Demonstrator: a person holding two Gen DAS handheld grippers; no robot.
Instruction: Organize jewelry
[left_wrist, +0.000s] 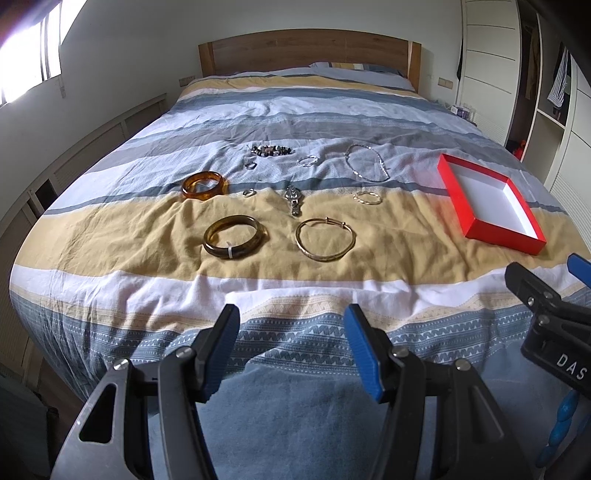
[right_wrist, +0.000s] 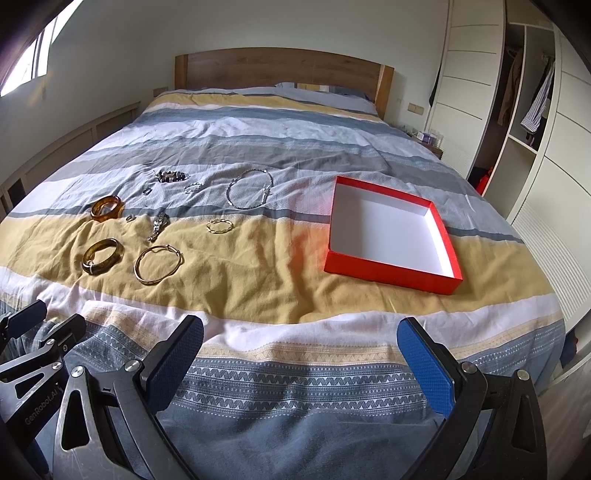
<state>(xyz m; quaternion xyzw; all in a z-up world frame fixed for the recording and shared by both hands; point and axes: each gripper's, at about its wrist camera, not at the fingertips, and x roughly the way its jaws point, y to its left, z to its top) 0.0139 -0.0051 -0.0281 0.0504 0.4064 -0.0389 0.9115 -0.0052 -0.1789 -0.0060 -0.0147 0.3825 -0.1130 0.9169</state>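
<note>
Box (right_wrist: 391, 271) seemingly bare inside — jewelry beside it.

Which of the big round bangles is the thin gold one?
The thin gold bangle, nearest the red box. The brown bangle beside it and the orange bangle behind are thick.

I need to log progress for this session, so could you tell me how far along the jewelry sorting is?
Nothing looks done yet: the red box is empty. Nothing is in hand; the left gripper and right gripper hang open at the bed's foot. Everything remains on the duvet, including the amber bangle, gold bangle, watch and chain necklace.
</note>
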